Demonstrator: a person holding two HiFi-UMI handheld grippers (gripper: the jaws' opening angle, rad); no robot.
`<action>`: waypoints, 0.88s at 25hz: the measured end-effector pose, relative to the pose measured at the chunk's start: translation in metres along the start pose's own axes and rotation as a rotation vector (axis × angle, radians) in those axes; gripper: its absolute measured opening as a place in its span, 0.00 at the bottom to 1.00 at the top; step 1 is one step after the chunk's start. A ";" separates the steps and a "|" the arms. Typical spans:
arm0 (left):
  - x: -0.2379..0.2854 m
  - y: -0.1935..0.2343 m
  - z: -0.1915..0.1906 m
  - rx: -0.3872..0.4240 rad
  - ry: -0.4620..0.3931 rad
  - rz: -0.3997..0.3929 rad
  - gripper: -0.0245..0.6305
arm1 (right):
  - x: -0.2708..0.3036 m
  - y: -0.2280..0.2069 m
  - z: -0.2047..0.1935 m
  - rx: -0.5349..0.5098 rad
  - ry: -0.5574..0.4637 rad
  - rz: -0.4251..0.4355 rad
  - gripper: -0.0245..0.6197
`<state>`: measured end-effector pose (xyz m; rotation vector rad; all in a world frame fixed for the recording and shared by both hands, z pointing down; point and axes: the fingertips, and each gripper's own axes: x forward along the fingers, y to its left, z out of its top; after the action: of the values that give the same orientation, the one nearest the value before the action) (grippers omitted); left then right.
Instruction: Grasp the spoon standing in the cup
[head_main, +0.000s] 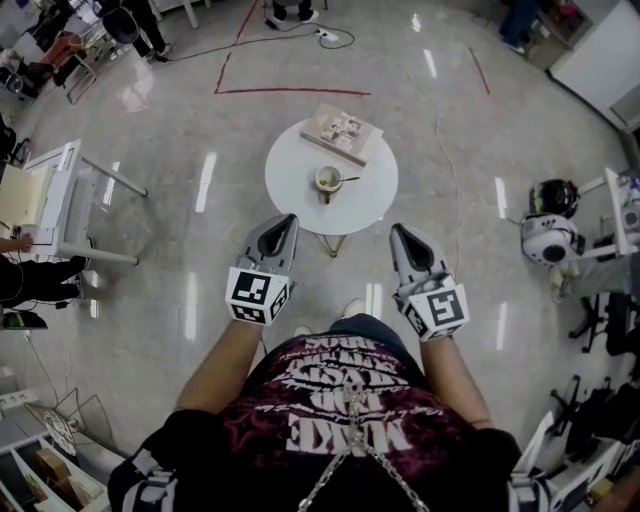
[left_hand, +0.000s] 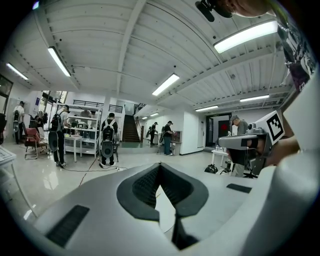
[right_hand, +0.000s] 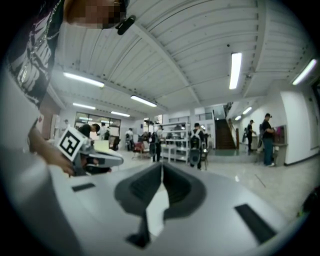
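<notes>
Glossy pale floor all round, crossed by red tape lines toward 12 o'clock. Dead centre in the head view, a round white table. On it, near the middle, a cup with the spoon standing in it, handle leaning out over the rim toward 3 o'clock. Past the cup, at roughly 12 to 1 o'clock, a booklet lying flat by the table's far edge, apart from the cup. Left gripper at about 7 o'clock from the cup, tips seen against the table's near rim, marker cube behind them. Jaws pressed together at the tips, nothing between them, confirmed in the left gripper view, with only a pale sliver showing through the gap lower down. Right gripper at about 5 o'clock from the cup, just off the rim, well apart from cup and spoon alike. Likewise closed tip to tip and empty, as seen in the right gripper view. Both pointing toward 12 o'clock, roughly level, side by side with the table's near edge between them. Off at 9 o'clock, a white desk. Ahead in both gripper views, a bright hall: ceiling strip lights, a staircase, shelving and several standing people.
</notes>
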<state>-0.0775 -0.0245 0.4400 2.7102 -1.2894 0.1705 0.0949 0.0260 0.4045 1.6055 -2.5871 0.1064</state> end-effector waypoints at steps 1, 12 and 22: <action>0.006 -0.001 0.003 0.004 -0.001 0.005 0.07 | 0.002 -0.007 0.002 0.001 -0.004 0.006 0.09; 0.053 -0.012 0.017 -0.014 -0.006 0.113 0.07 | 0.013 -0.071 0.001 0.018 -0.015 0.094 0.09; 0.061 -0.012 0.013 -0.025 0.011 0.190 0.07 | 0.016 -0.096 -0.004 0.035 -0.007 0.140 0.09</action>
<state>-0.0293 -0.0653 0.4357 2.5596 -1.5342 0.1867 0.1734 -0.0305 0.4115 1.4353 -2.7158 0.1569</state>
